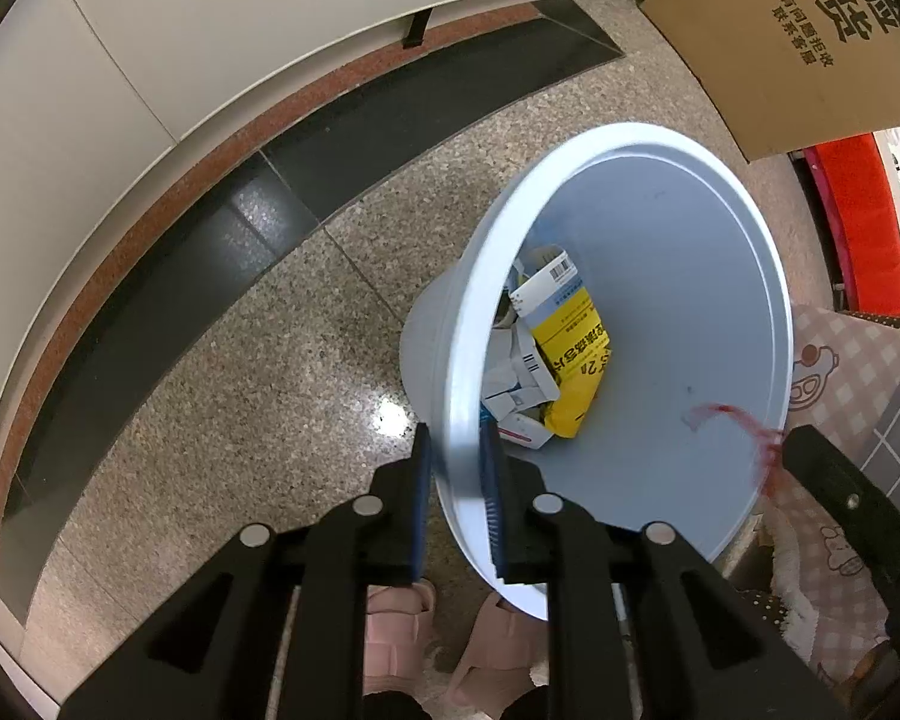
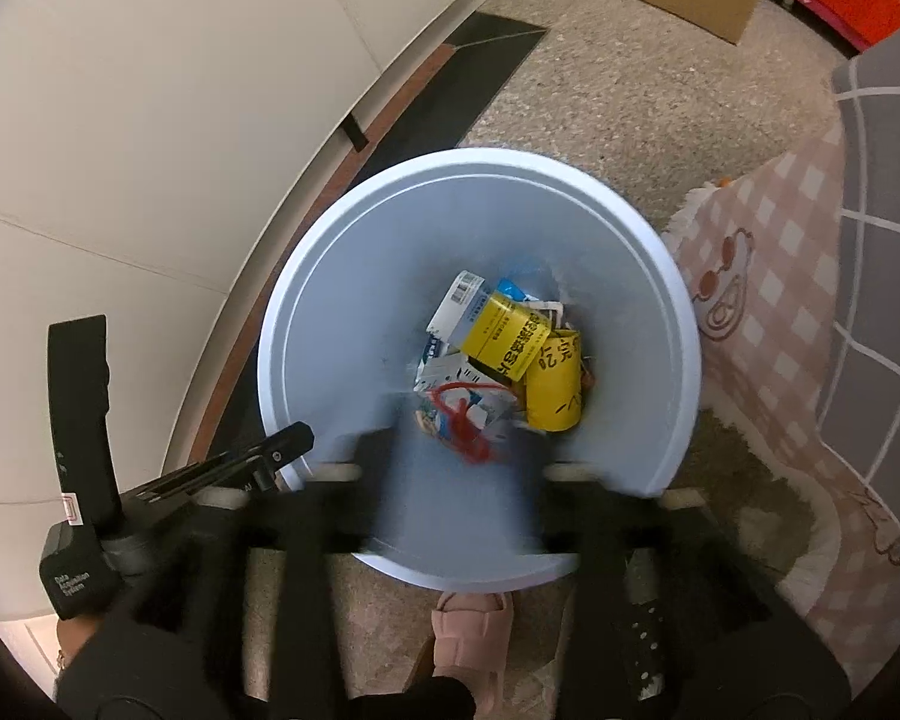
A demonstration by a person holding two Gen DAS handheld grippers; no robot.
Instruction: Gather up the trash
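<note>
We had the left tongs (image 1: 457, 450) clamped on the bin's (image 1: 690, 276) stiff, light rim on the floor, while the right tongs (image 2: 450, 450) hung released above red string (image 2: 465, 420), limp, easily snagged.

Both my wrist cams look steeply down, close over the bin (image 1: 660, 276): left from its rim, right straight inside. Shared: bin (image 2: 342, 276), floor (image 1: 240, 390).
</note>
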